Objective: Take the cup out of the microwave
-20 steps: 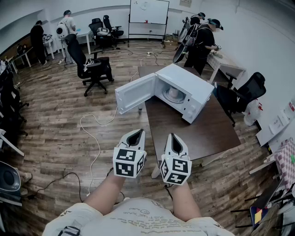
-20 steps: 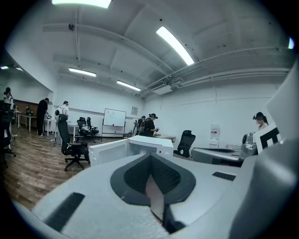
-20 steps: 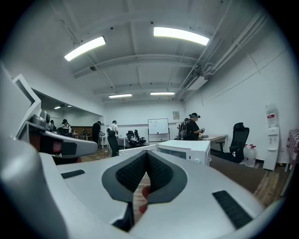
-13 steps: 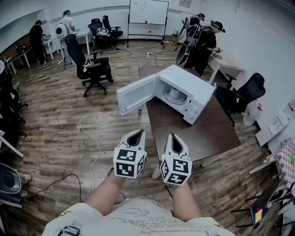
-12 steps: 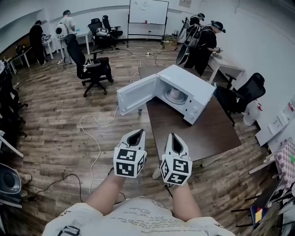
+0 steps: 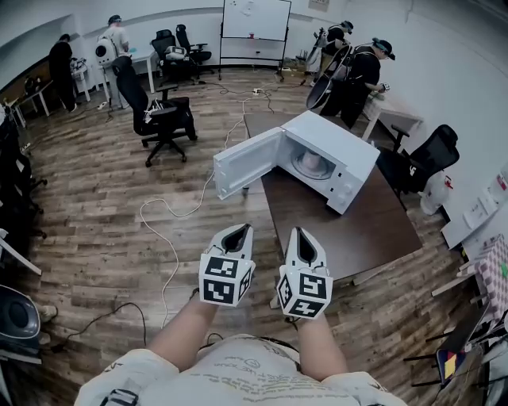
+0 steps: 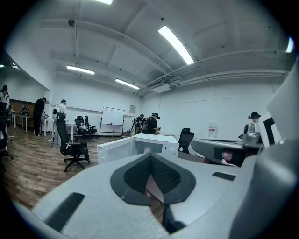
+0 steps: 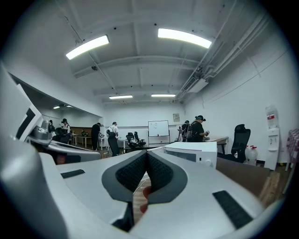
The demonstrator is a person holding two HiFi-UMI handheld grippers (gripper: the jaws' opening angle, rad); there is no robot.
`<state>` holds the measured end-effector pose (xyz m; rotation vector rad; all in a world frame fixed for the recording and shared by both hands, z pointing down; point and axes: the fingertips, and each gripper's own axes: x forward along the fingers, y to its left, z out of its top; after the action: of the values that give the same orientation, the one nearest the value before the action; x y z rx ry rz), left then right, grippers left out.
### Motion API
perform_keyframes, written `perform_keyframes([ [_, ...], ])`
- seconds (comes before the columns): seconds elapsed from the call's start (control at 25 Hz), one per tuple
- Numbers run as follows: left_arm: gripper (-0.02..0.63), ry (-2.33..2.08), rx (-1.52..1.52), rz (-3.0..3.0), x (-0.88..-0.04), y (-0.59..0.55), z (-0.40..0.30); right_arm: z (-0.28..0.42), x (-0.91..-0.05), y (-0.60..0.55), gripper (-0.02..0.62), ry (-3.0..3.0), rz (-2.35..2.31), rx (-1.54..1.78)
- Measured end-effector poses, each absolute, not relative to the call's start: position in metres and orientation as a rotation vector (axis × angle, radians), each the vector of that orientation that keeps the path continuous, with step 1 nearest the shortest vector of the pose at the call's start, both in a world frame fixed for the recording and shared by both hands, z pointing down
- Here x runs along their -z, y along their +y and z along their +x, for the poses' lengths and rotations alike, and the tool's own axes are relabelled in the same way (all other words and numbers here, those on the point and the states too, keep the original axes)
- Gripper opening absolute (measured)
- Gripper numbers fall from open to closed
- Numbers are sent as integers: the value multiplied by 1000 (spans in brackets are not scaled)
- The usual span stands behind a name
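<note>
A white microwave [image 6: 341, 162] stands on a brown table [image 6: 357, 226] with its door [image 6: 246, 164] swung wide open to the left. Inside it, a pale cup [image 6: 312, 162] sits on the turntable. Both grippers hang side by side in front of the person, well short of the table's near edge and apart from the microwave. My left gripper [image 6: 240, 230] is shut with nothing in it, and so is my right gripper [image 6: 302, 234]. The microwave [image 7: 140, 144] shows ahead over the left gripper [image 7: 150, 156]. In the right gripper view, the microwave [image 8: 191, 151] lies right of the right gripper [image 8: 147, 153].
A white cable [image 6: 171, 218] snakes over the wooden floor left of the table. A black office chair [image 6: 163, 119] stands further back left, another [image 6: 421, 166] right of the table. People [image 6: 361, 75] work at a desk behind the microwave. A whiteboard [image 6: 254, 20] stands at the far wall.
In the head view, the microwave and table have shifted a little to the right. Both grippers keep their place side by side, still shut.
</note>
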<state>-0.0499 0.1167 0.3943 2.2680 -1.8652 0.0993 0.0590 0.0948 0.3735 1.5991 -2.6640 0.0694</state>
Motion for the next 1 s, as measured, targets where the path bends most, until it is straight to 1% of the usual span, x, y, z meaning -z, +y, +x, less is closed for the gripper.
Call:
perform_keyframes([
  [0.24,11,-1838,-113,2255,-409,118,-72,39,-386,98,11,-2631,1621,-75],
  [0.56,11,-1835,-154,2235,-429,98,-94,25,-396,65,11,-2619,1644,-109],
  [1.0,11,-1847,-216,2275,-432,8,-123,-4,-409,-36,11,-2642,1673,-171],
])
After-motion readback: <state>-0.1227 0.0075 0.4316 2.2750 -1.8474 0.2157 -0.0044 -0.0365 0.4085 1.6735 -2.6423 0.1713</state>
